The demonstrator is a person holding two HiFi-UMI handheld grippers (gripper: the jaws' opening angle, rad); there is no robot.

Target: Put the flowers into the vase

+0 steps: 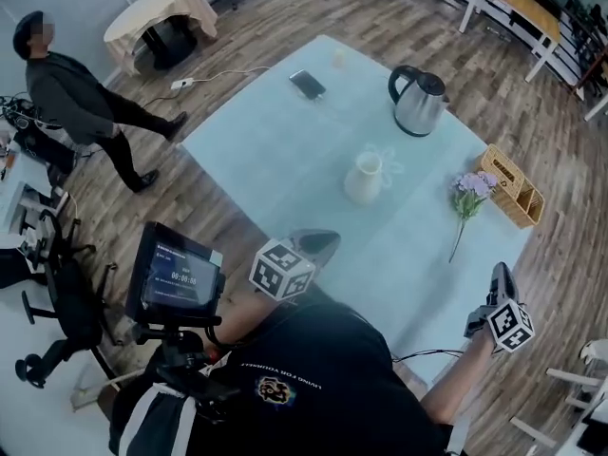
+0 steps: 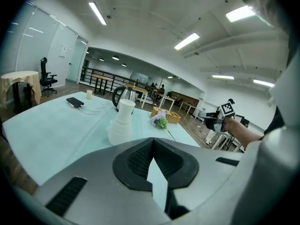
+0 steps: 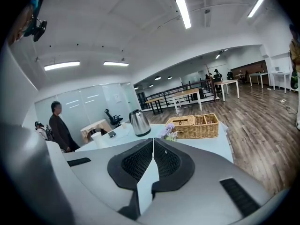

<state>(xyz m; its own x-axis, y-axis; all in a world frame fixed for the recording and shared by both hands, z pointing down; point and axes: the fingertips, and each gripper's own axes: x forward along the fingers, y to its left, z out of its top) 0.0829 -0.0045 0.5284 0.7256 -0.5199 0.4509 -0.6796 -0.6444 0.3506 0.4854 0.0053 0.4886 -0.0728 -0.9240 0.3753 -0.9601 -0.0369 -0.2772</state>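
A white ribbed vase (image 1: 364, 178) stands upright near the middle of the pale blue table (image 1: 266, 150). A purple flower bunch (image 1: 472, 190) lies flat to its right, its thin stem pointing at the near edge. My left gripper (image 1: 323, 243) hovers over the near table edge, short of the vase, shut and empty. My right gripper (image 1: 501, 275) hangs off the table's near right corner, below the stem end, also shut with nothing in it. The left gripper view shows the vase (image 2: 121, 123) and flowers (image 2: 160, 120) ahead of the left gripper (image 2: 153, 140). The right gripper (image 3: 153, 139) faces the flowers (image 3: 169, 131).
A steel kettle (image 1: 418, 100) stands behind the vase, a phone (image 1: 307, 84) on a cable lies at the far side, and a wicker basket (image 1: 513, 186) sits at the right edge beside the flowers. A person (image 1: 76, 98) walks on the wooden floor at left. A tripod-mounted screen (image 1: 176, 278) stands close by me.
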